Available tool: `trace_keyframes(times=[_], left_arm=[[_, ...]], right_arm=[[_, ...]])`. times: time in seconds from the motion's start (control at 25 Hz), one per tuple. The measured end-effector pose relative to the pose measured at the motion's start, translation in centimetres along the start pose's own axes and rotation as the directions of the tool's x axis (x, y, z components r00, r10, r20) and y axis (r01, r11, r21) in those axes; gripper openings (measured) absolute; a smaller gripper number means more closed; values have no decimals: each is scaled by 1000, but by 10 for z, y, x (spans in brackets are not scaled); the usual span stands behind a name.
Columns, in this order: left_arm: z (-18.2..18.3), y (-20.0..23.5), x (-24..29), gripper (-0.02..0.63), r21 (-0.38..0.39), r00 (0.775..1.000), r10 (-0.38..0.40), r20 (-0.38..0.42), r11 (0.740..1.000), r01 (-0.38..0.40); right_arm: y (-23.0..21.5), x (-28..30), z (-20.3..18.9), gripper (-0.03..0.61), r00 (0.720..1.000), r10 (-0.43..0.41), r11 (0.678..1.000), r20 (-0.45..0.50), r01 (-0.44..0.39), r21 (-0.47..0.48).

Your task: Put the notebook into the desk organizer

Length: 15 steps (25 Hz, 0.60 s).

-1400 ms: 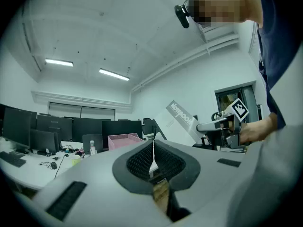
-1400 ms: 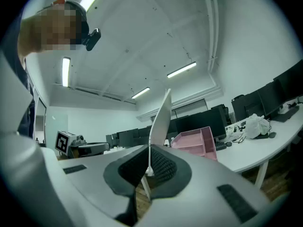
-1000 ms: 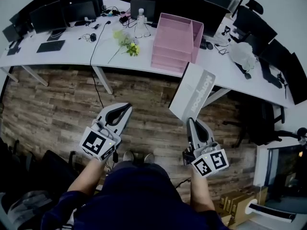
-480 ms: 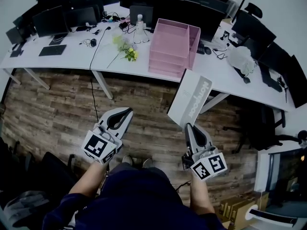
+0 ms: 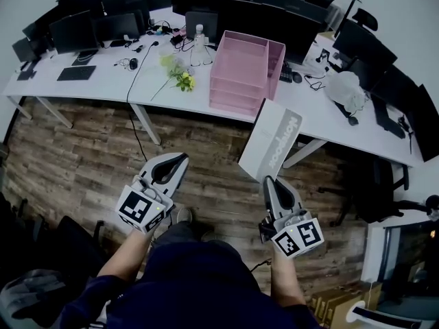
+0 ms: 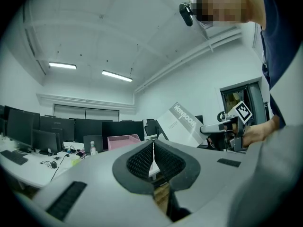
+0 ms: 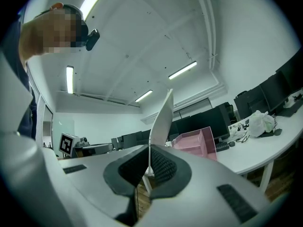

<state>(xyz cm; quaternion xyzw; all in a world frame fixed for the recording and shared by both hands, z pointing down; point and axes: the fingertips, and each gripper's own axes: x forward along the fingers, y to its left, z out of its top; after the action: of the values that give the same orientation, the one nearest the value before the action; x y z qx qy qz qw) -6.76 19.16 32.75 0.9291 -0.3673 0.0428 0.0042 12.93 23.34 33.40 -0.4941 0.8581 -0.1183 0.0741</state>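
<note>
A grey notebook (image 5: pixel 273 141) stands up in the air, gripped at its lower edge by my right gripper (image 5: pixel 269 181), which is shut on it. In the right gripper view the notebook (image 7: pixel 161 122) rises edge-on from between the pads. The pink desk organizer (image 5: pixel 243 70), a stack of open trays, sits on the white desk (image 5: pixel 103 74) beyond the notebook; it shows also in the right gripper view (image 7: pixel 194 142). My left gripper (image 5: pixel 180 160) hangs at the left over the wooden floor, shut and empty. In the left gripper view, the notebook (image 6: pixel 182 124) and the organizer (image 6: pixel 122 141) show.
A long curved white desk carries monitors (image 5: pixel 75 29), keyboards, cables, a water bottle (image 5: pixel 199 34) and a bunch of yellow flowers (image 5: pixel 180 77). A white plastic bag (image 5: pixel 346 88) lies at the right. Black chairs (image 5: pixel 374 177) stand right of the desk. The person's legs are below.
The desk and organizer have slid slightly down and left in the head view as the person stepped closer. Both grippers keep their poses, the notebook still held.
</note>
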Motion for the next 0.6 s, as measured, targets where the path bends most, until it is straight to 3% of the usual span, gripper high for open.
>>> trace_keyframes(times=[0.6], left_arm=[[-13, 60, 55, 32, -25, 1000, -1, 4, 1000, 1]], right_arm=[[-42, 67, -4, 11, 1000, -5, 1000, -25, 5, -1]])
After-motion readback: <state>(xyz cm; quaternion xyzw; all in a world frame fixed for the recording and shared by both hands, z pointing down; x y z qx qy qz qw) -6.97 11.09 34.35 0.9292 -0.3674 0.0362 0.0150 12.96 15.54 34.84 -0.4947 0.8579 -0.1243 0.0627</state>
